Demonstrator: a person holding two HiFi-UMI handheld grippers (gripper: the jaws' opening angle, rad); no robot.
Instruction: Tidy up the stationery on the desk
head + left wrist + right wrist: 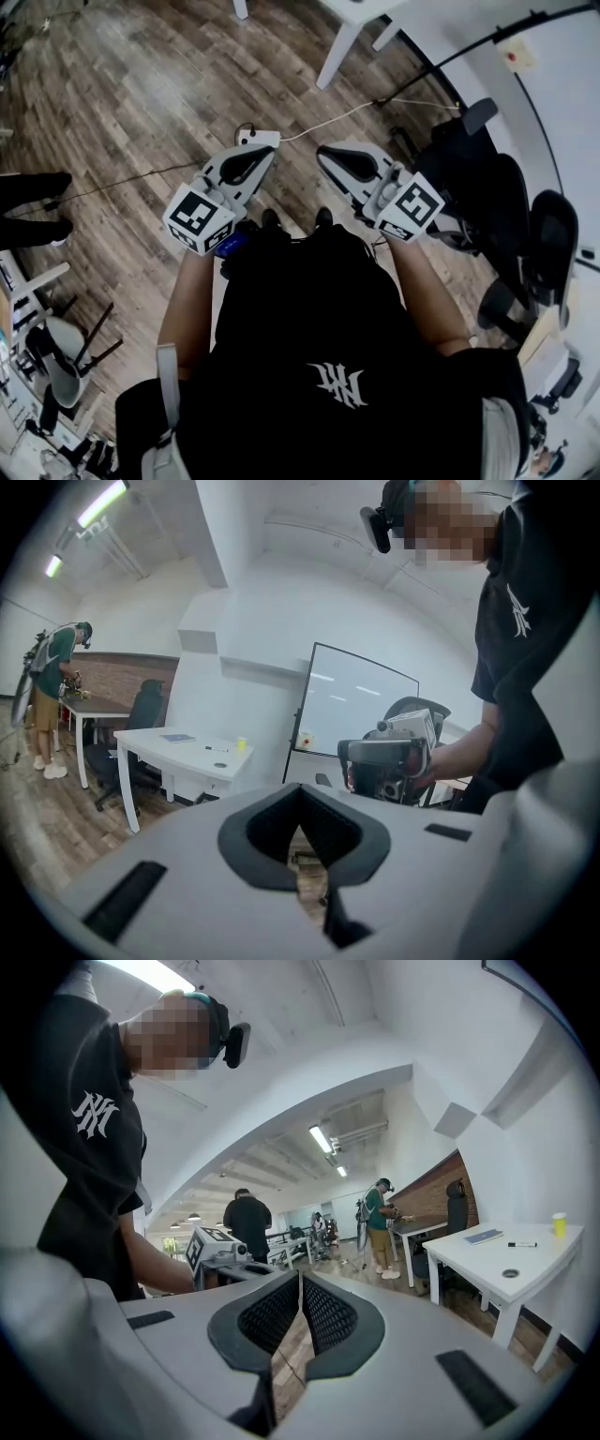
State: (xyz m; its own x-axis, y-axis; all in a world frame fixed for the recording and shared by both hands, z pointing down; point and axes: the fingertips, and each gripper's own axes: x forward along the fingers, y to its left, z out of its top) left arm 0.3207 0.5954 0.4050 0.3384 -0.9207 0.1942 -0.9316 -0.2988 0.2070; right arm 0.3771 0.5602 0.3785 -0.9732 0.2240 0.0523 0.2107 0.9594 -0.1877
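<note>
Grey left gripper, right gripper — seemingly closed

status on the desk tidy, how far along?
Done: nothing that shows. The notebook, pen and yellow cup lie spread on the white desk, away from the person. In hand: nothing. The left tongs and right tongs are both shut and empty, held over the wooden floor. Left: reaching the desk and all the tidying.

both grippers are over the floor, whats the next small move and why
Probably walk toward the white desk: left gripper and right gripper are shut and empty above wood floor, while the pen and notebook lie on that far desk.
</note>
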